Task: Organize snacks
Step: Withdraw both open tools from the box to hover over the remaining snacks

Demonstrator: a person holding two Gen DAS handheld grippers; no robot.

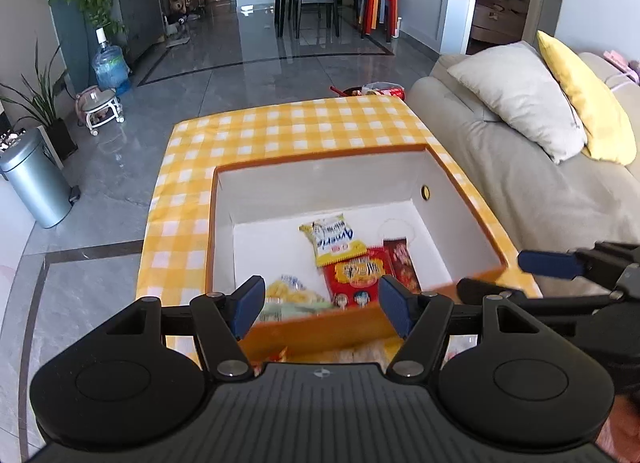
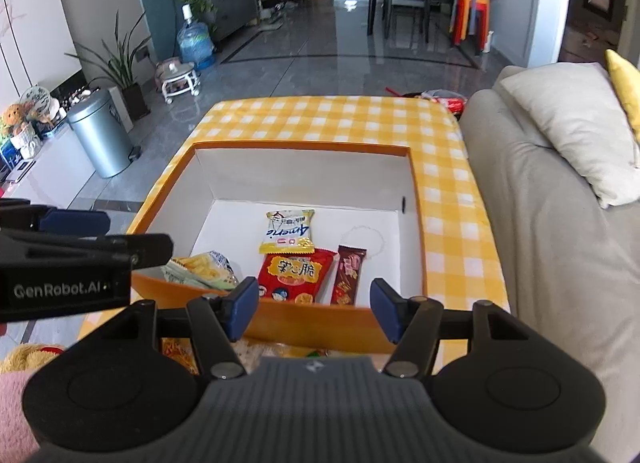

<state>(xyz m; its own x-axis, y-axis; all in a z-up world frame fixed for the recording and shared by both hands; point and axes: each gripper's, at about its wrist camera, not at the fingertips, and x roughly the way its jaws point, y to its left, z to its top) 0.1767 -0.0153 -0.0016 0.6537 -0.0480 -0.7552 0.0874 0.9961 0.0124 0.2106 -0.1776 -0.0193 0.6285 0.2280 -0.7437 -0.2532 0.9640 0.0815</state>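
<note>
Orange box (image 2: 280,325) with white inside, sitting on yellow-checked tablecloth (image 2: 340,119), near wall toward both cameras. Inside, on the box floor: white-and-yellow Americ packet (image 2: 289,231) toward the middle; red snack bag (image 2: 294,275) just in front of it, top edge tucked under or touching the packet's yellow hem; dark brown bar wrapper (image 2: 349,275) right beside the red bag, lying lengthwise; pale chips packet (image 2: 204,267) in the near left corner, partly hidden by the box wall. More snack wrappers just visible on the cloth in front of the box, below the near wall, too blurred and covered to name. Left gripper (image 1: 322,305) poised over the near wall of the box, blue pads (image 1: 248,303) spread wide, nothing between them. Right gripper (image 2: 312,309) likewise over the near wall, pads well apart, empty. Each gripper visible in the other's view: right one at the right edge of the left view, left one at the left edge of the right view. Beige sofa (image 2: 532,223) with a pale cushion (image 2: 572,123) alongside the table on the right; grey pedal bin (image 2: 100,135) on the tiled floor to the left; water jug (image 2: 195,37) farther back.
</note>
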